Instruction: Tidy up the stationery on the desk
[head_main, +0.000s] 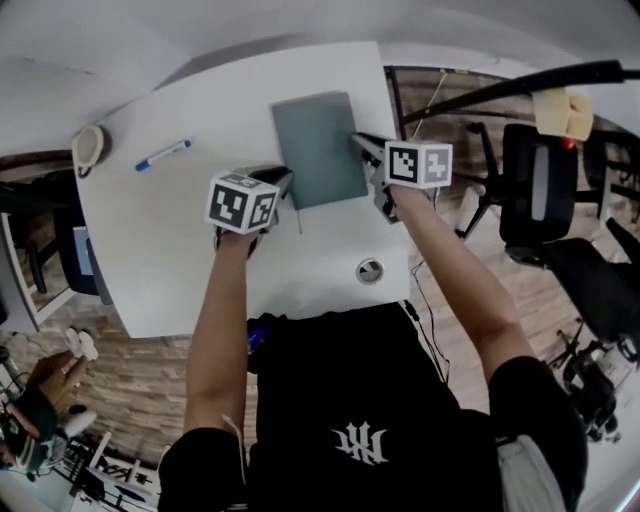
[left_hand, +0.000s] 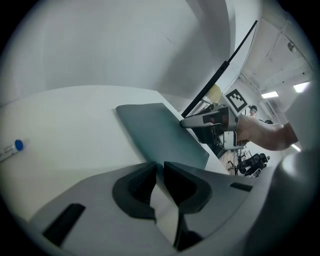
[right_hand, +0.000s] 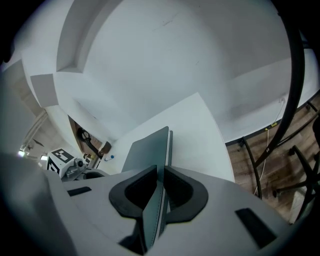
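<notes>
- Desk (head_main: 150, 250): plain white top, unpatterned.
- Notebook (head_main: 318, 145): flat slate grey-green cover, no print. The page edges are paler in the right gripper view.
- Marker pen (head_main: 162, 155): white barrel, blue cap.
- Left gripper (head_main: 283, 180), right gripper (head_main: 362, 143): light grey shells, black pads (left_hand: 134, 190). Each carries a white cube printed with black square markers.
- Grommet (head_main: 370, 270) in the desk: silver-grey disc.
- Round item (head_main: 90, 148) at the desk's far edge: cream, kind unclear.
- Person's shirt (head_main: 330, 380): black, white emblem.
- Floor (head_main: 140, 385): brown wood-plank pattern.
- Office chair (head_main: 540, 190): black.
</notes>
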